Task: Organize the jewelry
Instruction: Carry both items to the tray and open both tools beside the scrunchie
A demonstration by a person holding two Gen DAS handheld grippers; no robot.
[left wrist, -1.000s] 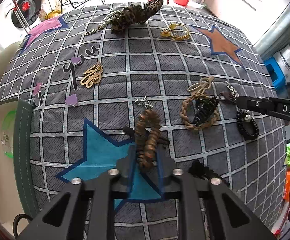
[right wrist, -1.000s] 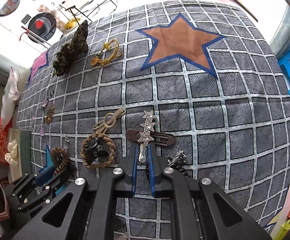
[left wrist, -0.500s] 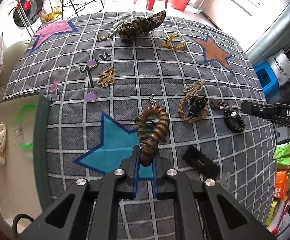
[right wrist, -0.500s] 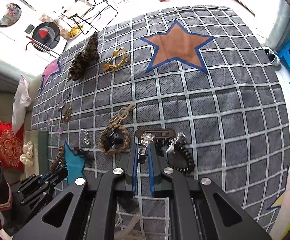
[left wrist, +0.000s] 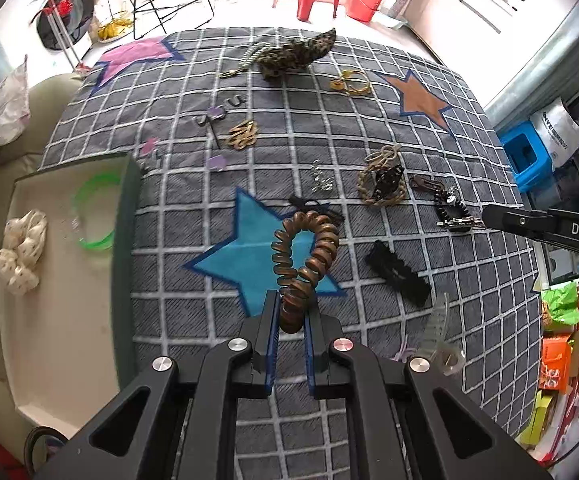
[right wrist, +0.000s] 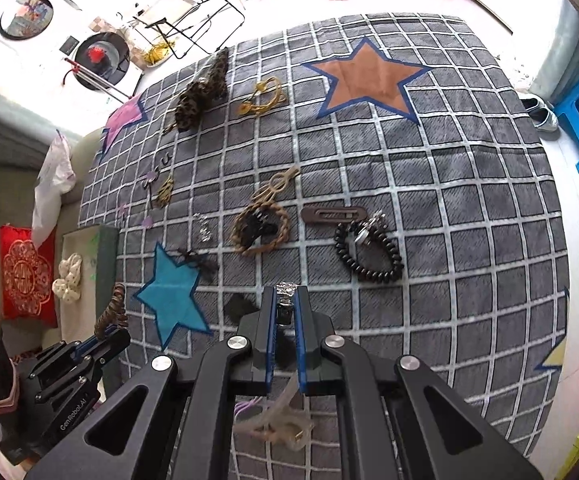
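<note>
Jewelry lies scattered over the checked blanket (left wrist: 369,128). Left tongs (left wrist: 289,312) pinch a bronze spiral hair tie (left wrist: 305,252), which rises toward 12 o'clock above the blue star. Right tongs (right wrist: 285,308) are pressed on a small sparkly clip (right wrist: 285,292); a black coil tie (right wrist: 369,256) lies at their 1 o'clock. At the left tongs' 9 o'clock sits a tray (left wrist: 129,208).

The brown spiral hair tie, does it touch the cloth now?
Apart. The left wrist view shows the brown spiral hair tie pinched in the left gripper, raised above the cloth.
</note>
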